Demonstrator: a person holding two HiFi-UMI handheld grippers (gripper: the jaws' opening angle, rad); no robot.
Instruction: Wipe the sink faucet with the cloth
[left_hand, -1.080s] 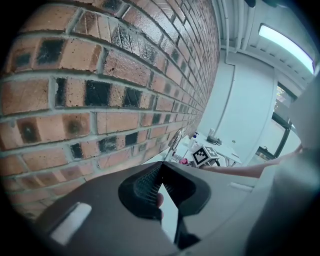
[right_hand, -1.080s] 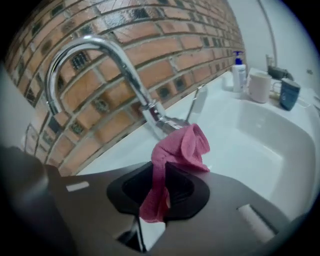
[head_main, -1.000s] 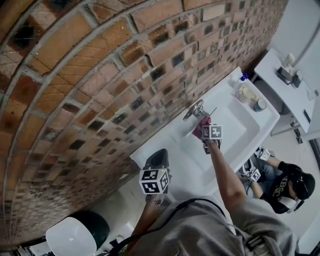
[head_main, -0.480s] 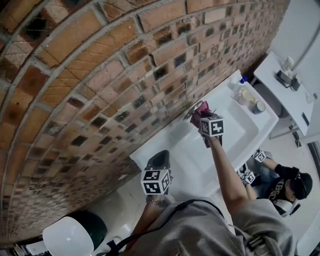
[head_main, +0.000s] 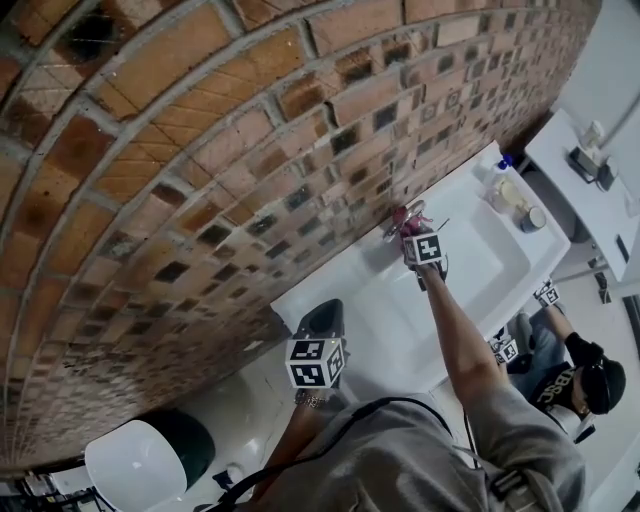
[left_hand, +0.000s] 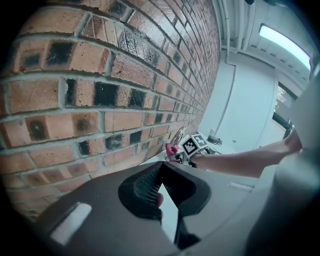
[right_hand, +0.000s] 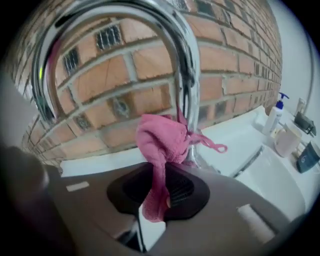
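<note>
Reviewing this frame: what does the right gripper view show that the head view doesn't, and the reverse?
Only the right gripper view shows the right gripper up close, with its jaws shut on the pink cloth, which lies against the upright pipe of the faucet. Only the head view shows the left gripper by the near corner of the sink, and a second person low beside it. Both show the brick wall, faucet, cloth and sink.

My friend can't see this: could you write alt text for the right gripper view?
The right hand-held gripper pinches a pink cloth against a curved chrome faucet, before a brick wall and white sink.
</note>
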